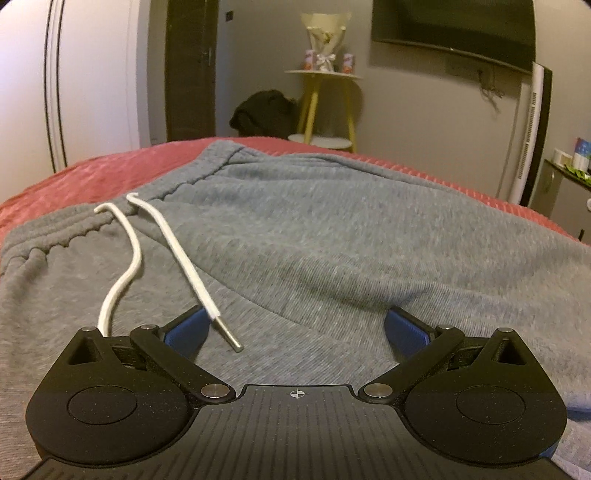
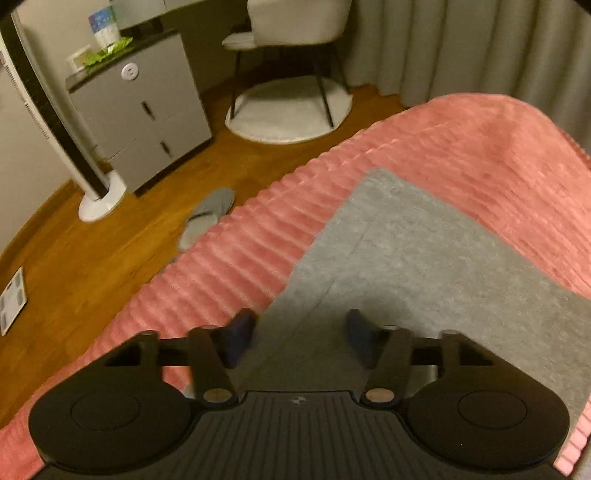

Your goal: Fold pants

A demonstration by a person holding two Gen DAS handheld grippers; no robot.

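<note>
Grey fleece pants [image 1: 332,229] are spread flat over a red ribbed blanket [image 1: 92,173] on the bed; from the left wrist view you're looking at the waist end, with the gathered waistband [image 1: 122,218] running up the left side and two ends of a white drawstring [image 1: 177,258] lying loose on the cloth; one end curls, the other runs straight down to a metal tip that sits just beside the left blue pad [image 1: 188,328]

The left gripper [image 1: 295,328] hangs low over the pants with its jaws spread wide and only grey fabric showing in the gap; the pads aren't pinching anything as far as I can see

Right wrist view is a bit blurry; it shows the leg end [image 2: 424,258], a straight-edged grey panel lying on the blanket with a seam line running down it, and the corner of it points toward the far edge of the bed; the right gripper [image 2: 299,336] sits over the left edge of that panel, jaws partway apart and nothing gripped between them, one finger over the blanket and the other over the grey cloth

Off the bed there's wood floor [image 2: 92,266], a grey slipper [image 2: 207,218] close by the blanket edge, a grey cabinet [image 2: 144,118], a tall white fan [image 2: 99,199], and a chair [image 2: 291,29] standing on a round white rug [image 2: 288,114]; a yellow-legged side table [image 1: 325,99] and a wall TV [image 1: 454,29] show up past the waist end
</note>
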